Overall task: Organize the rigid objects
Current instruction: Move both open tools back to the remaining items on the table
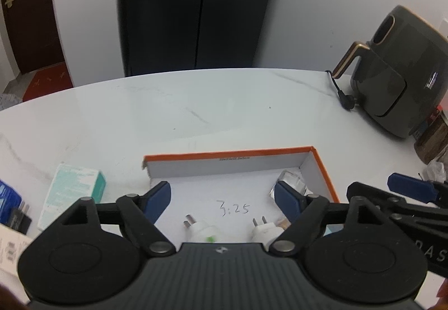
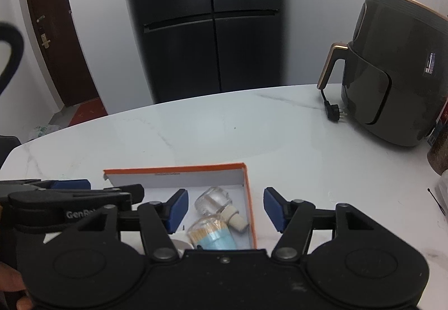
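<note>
Both hand-held grippers, left [image 1: 222, 198] and right [image 2: 222, 207], hang open and empty over the orange-rimmed cardboard box [image 1: 324, 169]. The clear glass stopper [image 2: 208, 200] looks slick, fragile; I'd pinch its cork end.

Both white plugs [image 1: 205, 230] are partly hidden by the left gripper [image 1: 222, 198].

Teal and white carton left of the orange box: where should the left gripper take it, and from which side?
Grip the teal and white carton across its two long sides, near the middle, coming from above. It lies flat on the table with its broad face up, so only those narrow sides likely fit the left gripper. The dark adapter crowds its near left end.
</note>
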`<state>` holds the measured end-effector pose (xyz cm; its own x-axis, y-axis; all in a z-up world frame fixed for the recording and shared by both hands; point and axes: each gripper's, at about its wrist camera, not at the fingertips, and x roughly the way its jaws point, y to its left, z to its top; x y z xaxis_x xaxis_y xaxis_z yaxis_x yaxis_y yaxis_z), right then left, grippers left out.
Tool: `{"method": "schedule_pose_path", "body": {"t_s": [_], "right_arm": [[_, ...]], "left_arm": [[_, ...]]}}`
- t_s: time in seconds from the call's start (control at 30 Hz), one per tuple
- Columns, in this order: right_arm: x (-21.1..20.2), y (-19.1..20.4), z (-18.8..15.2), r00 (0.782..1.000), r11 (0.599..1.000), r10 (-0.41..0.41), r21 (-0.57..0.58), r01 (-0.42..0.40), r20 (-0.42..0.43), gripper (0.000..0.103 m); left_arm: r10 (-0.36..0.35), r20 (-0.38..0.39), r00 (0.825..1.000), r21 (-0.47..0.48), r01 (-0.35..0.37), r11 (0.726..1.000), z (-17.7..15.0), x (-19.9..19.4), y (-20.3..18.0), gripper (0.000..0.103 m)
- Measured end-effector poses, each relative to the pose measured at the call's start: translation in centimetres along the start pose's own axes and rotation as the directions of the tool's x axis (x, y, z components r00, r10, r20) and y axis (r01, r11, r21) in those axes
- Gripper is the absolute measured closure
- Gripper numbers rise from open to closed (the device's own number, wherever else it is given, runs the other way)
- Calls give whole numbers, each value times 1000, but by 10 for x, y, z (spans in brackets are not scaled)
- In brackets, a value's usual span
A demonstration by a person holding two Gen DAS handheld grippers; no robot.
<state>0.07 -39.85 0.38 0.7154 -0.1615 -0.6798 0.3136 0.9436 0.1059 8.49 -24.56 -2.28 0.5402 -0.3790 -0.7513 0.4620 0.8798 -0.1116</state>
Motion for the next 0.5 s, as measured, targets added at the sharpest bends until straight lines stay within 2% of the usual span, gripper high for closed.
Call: {"method": "schedule_pose_path", "body": {"t_s": [0.5], "right_arm": [[-28,69,-30,996,993,81,-84,-83,-26,28]], "left_arm": [[99,18,995,-111,-97,989,-30,-67,61,17]]}}
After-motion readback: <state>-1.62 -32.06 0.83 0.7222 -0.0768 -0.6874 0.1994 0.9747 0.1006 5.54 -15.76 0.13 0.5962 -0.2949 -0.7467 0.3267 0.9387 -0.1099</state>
